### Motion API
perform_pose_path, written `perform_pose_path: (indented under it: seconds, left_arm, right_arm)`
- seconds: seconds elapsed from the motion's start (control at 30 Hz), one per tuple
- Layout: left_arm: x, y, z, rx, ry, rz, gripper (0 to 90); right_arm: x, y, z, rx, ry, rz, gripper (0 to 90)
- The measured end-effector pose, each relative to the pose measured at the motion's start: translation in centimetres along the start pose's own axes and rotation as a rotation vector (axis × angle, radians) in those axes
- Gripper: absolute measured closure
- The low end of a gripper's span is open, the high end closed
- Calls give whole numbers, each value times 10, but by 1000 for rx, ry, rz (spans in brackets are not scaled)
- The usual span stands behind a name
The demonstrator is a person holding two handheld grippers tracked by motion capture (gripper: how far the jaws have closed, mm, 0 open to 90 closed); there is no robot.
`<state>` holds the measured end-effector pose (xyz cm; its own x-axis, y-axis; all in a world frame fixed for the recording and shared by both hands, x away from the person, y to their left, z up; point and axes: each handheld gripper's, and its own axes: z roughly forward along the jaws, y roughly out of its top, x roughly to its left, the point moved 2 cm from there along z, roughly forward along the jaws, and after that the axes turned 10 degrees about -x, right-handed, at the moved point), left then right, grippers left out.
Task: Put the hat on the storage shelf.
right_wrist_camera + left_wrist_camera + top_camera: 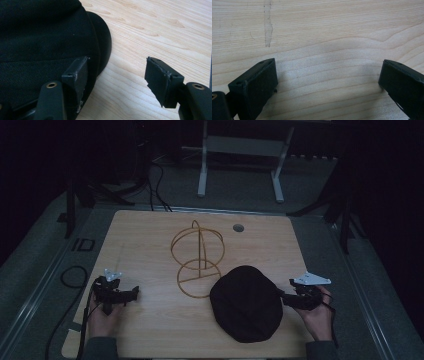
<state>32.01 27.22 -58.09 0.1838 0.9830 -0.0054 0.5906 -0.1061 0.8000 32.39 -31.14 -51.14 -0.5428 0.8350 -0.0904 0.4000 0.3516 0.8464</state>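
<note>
Left tongs: left tongs (134, 293) sit at the lower left of the high view, held in the person's left hand (102, 320), low over the counter (150, 330); in the left gripper view the jaws stand wide apart over bare wood with nothing between them.
Right tongs: right tongs (281, 295) sit at the lower right of the high view, in the person's right hand (317, 317), tips pointing left at the edge of the cap; a grey three-cornered plate (311, 279) tops them.
Right tongs state: in the right gripper view the jaws are spread wide, one lying over the cap's fabric, the other over bare wood; they hold nothing.
Cap: black flat cap (246, 303) lies on the counter at lower centre right of the high view; in the right gripper view its short brim (103, 47) rests on the wood at upper left.
Stand: wire hat stand (198, 262) of golden rings is upright at mid counter, above and left of the cap, its base ring just beside the cap's edge.
Counter hole: a round grommet (238, 227) sits near the counter's far edge.
Floor: a white frame (240, 160) stands on the floor at the top of the high view.
</note>
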Motion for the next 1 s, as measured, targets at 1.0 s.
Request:
perform_pose_path:
  seconds: [1.0]
  left_arm:
    - [0, 0, 0, 0, 0, 0, 18]
  right_arm:
    - [17, 17, -14, 37, 89, -107, 250]
